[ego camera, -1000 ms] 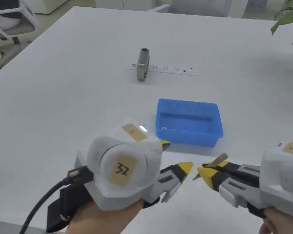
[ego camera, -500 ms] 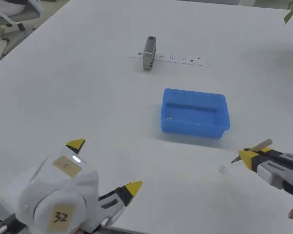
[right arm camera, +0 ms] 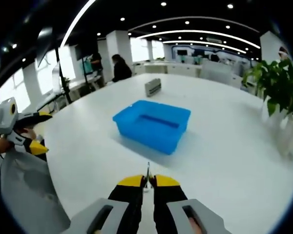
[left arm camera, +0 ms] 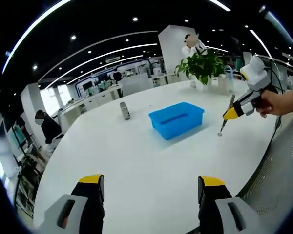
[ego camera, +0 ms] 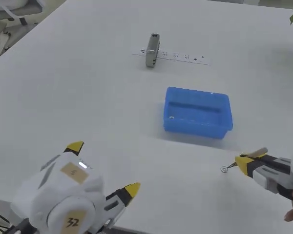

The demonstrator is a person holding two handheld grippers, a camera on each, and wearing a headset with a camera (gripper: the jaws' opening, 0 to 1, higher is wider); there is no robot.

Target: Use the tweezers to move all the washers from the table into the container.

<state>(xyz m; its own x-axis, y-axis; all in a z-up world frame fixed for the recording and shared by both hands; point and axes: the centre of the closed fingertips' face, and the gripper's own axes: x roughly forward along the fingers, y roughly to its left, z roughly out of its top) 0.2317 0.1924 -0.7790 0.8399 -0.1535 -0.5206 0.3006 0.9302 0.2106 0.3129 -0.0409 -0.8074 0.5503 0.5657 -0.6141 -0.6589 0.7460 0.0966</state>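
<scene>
— On the near side of the blue container (ego camera: 198,127), in the head view, what lies on the white table (ego camera: 78,97)?
— One washer (ego camera: 224,169), just off the container's right front corner. The right gripper (ego camera: 241,162) has its jaws pinched on the tweezers (ego camera: 233,165), and their tip meets that washer. A second washer (ego camera: 172,117) sits inside the container, by its left wall.
— And the left gripper (ego camera: 103,167)?
— Well to the container's near left, jaws spread wide, holding nothing. Beyond the container lie a power strip (ego camera: 176,55) and a grey block (ego camera: 153,50).
— The left gripper view?
— Its two yellow-tipped jaws stand far apart. Right of the container (left arm camera: 178,122), the tweezers (left arm camera: 226,117) slant down onto the washer (left arm camera: 219,134).
— The right gripper view?
— Jaws shut around the tweezers (right arm camera: 148,170), which point at the container (right arm camera: 149,131) straight ahead. Whether the tips grip the washer, I cannot tell.
</scene>
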